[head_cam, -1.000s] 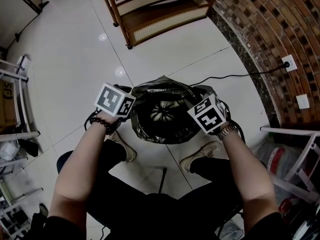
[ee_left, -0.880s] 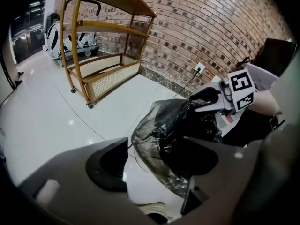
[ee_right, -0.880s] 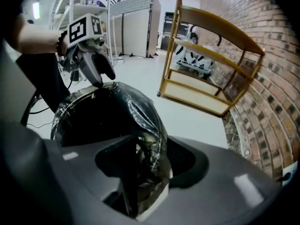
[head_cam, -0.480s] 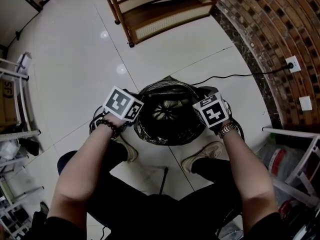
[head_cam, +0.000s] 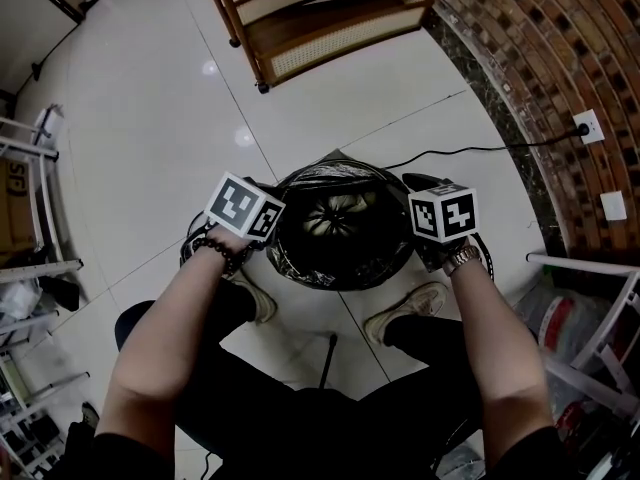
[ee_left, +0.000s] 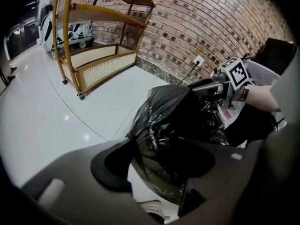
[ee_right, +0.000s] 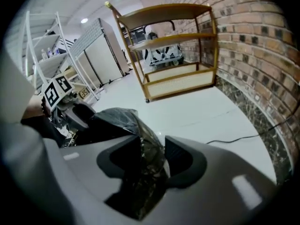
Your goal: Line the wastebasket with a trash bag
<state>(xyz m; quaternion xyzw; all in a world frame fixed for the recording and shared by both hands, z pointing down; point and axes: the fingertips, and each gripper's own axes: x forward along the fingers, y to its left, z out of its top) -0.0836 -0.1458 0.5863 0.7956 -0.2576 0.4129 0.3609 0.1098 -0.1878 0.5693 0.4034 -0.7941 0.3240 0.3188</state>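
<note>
2 grippers sit at the wastebasket [head_cam: 338, 280], 1 on each side of its rim. It stands on the white tile floor [head_cam: 150, 118] just in front of the seated person's 2 shoes [head_cam: 255, 298], nearer the floor's brick-wall [head_cam: 560, 58] edge than its far left edge.

Black trash bag [head_cam: 345, 173] is in the basket w/ its mouth draped over the rim and glossy film hanging down the outside. The bottom bunches into a pucker at the center inside.

Left gripper [ee_left: 159, 168] is at the rim's left side, pointing steeply down. Its jaws have just been closing, and the bag-covered rim fills the gap btwn them, film against both pads. So it's clamped on the bag over the basket wall, whose ribs show faintly thru the plastic.

Right gripper [ee_right: 150, 165] is at the rim's right side, its marker cube [head_cam: 443, 213] facing up. Its jaws have just been opening a little, but a fold of bag film stands btwn the pads, touching both: pinched, a narrow grip.

Wooden shelf unit [head_cam: 310, 18] stands at the floor's far edge, well apart from the basket. 1 black cable [head_cam: 450, 152] runs across the tiles from behind the basket toward a wall socket [head_cam: 586, 124] on the brick.
</note>
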